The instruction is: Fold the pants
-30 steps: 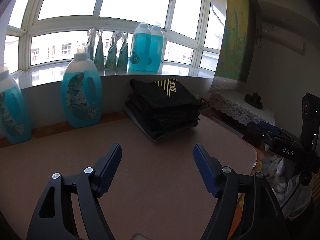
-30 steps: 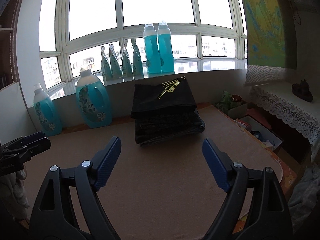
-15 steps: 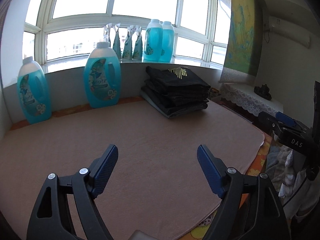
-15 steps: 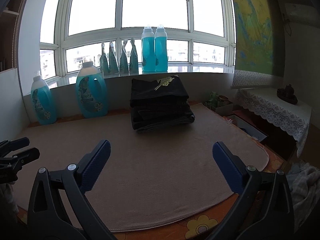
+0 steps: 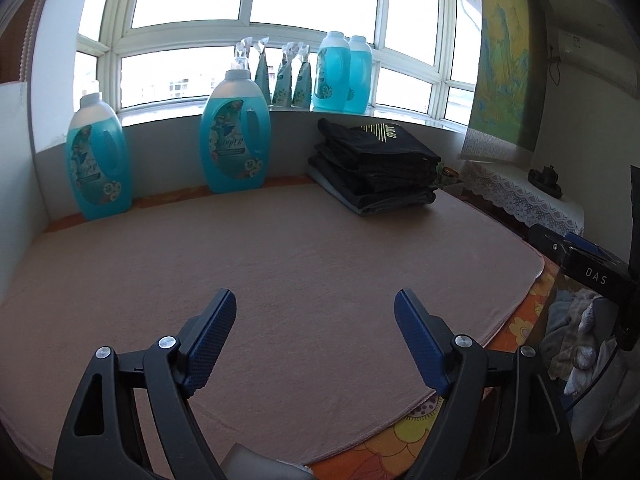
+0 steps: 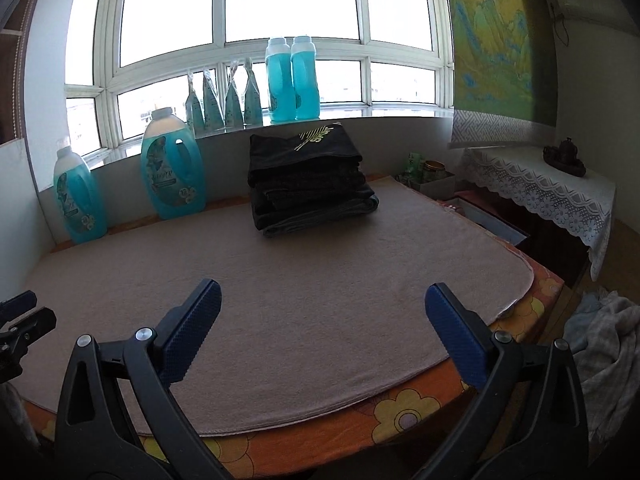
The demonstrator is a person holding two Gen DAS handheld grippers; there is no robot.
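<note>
Home room, looks like a sunroom or laundry corner. Bay window (image 6: 292,4) across the top, detergent bottles (image 6: 173,164) at left and on the sill, folded pants (image 6: 308,176) at centre on a mat (image 6: 300,280), lace-covered side table (image 6: 540,192) at right, landscape scroll (image 6: 492,40) upper right, floral cloth (image 6: 400,412) along the bottom.

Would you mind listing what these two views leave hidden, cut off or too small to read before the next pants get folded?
- Stack of folded pants: the number of pairs is unclear in either view; the dark layers blend together.
- Pile of clothes: cut off by the right edge in both views, partly behind the right gripper in the left view; whether it contains pants is unclear.
- Bottle labels: small print too tiny.
- The person: outside both views.
</note>
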